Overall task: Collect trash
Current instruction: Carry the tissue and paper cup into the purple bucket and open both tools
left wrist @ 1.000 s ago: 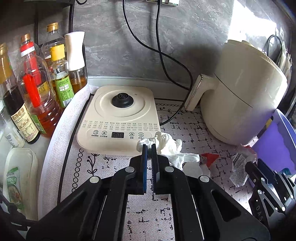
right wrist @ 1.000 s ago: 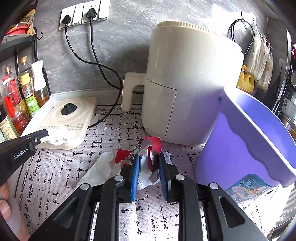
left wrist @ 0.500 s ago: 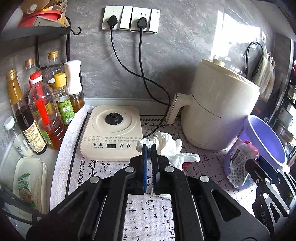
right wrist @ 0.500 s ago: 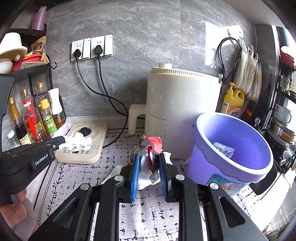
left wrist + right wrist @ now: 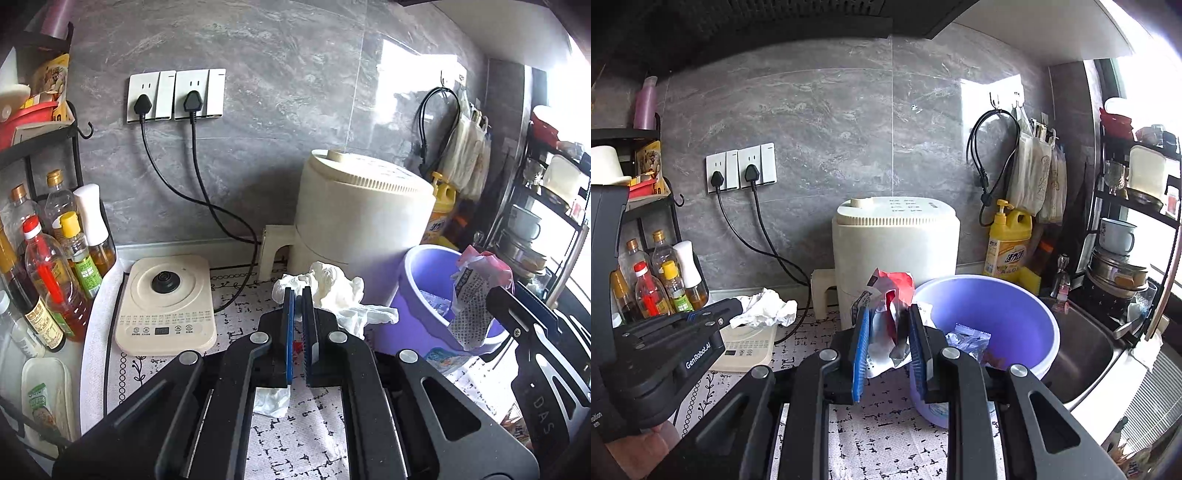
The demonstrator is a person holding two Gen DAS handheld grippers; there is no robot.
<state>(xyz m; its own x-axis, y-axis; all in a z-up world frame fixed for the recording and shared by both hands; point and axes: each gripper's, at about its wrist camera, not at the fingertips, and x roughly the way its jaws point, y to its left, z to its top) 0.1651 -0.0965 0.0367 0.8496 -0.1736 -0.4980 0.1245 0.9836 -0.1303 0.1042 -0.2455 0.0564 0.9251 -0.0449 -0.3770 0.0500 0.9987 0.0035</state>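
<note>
Tissue (image 5: pixel 332 284) crumpled white (left gripper (image 5: pixel 299 295) pinching); wrapper (image 5: pixel 890 295) red-white, creased.

White crumpled tissue (image 5: pixel 334 286) & red/white wrapper (image 5: pixel 890 314) held aloft nr purple bucket (image 5: pixel 1015 306).

black left gripper (image 5: pixel 299 295), blue pads, silver screws, white "genrobot.ai" marking

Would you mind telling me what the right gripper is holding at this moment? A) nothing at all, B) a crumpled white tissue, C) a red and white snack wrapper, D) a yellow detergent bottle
C: in the right wrist view the right gripper is clamped on the red and white snack wrapper, lifted beside the purple bucket, while the crumpled white tissue sits in the left gripper.
</note>
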